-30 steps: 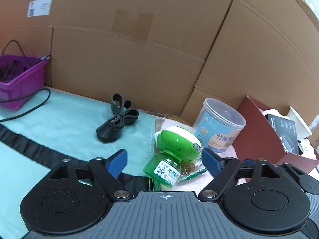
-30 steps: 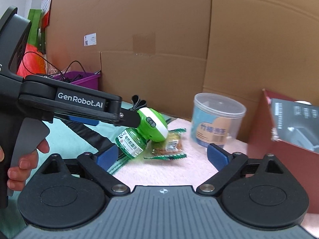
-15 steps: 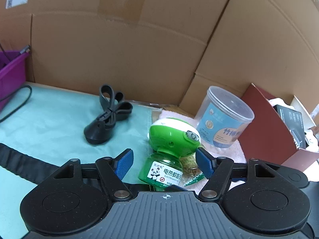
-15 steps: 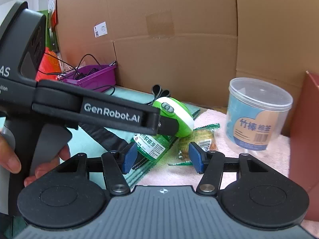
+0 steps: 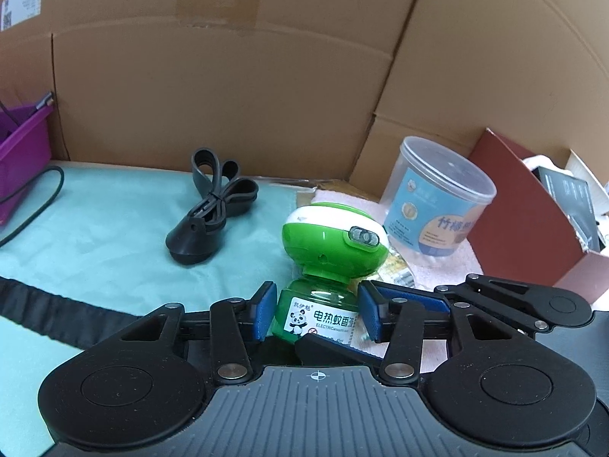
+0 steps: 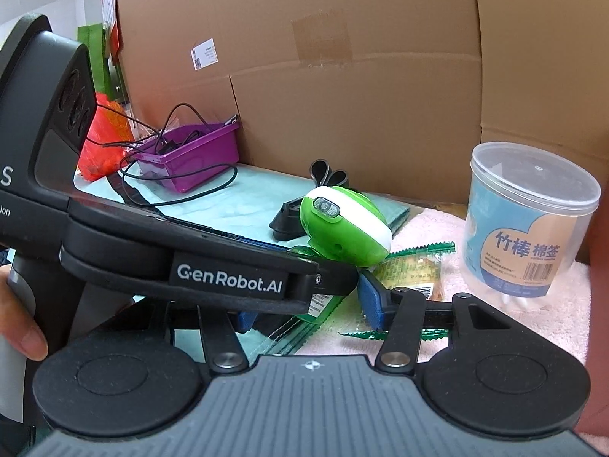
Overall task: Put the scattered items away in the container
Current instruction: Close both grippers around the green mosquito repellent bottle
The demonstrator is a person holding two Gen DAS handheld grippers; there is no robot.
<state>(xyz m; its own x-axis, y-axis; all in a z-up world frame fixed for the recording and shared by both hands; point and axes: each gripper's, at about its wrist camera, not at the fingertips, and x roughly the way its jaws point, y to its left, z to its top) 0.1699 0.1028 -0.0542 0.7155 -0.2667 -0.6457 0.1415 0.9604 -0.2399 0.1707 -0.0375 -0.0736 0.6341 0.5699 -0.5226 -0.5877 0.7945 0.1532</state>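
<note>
A green and white mosquito repellent heater on its green bottle point(image 5: 316, 316) stands at the edge of a pink towel point(image 6: 495, 304). My left gripper point(image 5: 316, 316) is closing, and its blue pads sit against the bottle's two sides. In the right wrist view one of its fingers point(image 6: 228, 282) crosses in front of the bottle point(image 6: 323, 304). My right gripper point(image 6: 309, 310) is also closing around the bottle's lower part, where a slim gap still shows at its right pad. Its fingers point(image 5: 495, 301) come in from the right. A dark red box point(image 5: 533, 236) holding items stands at the far right.
A clear cotton swab tub point(image 6: 529, 221) and a snack packet point(image 6: 415, 270) rest on the towel. A black strap bundle point(image 5: 209, 213) lies on the teal cloth point(image 5: 95, 236). A purple basket point(image 6: 190, 160) with cables sits far left. Cardboard walls point(image 5: 228, 95) close off the back.
Both grippers have come forward onto the green bottle and their jaws have narrowed. The left pads, wide of it before, now stand at its sides.
</note>
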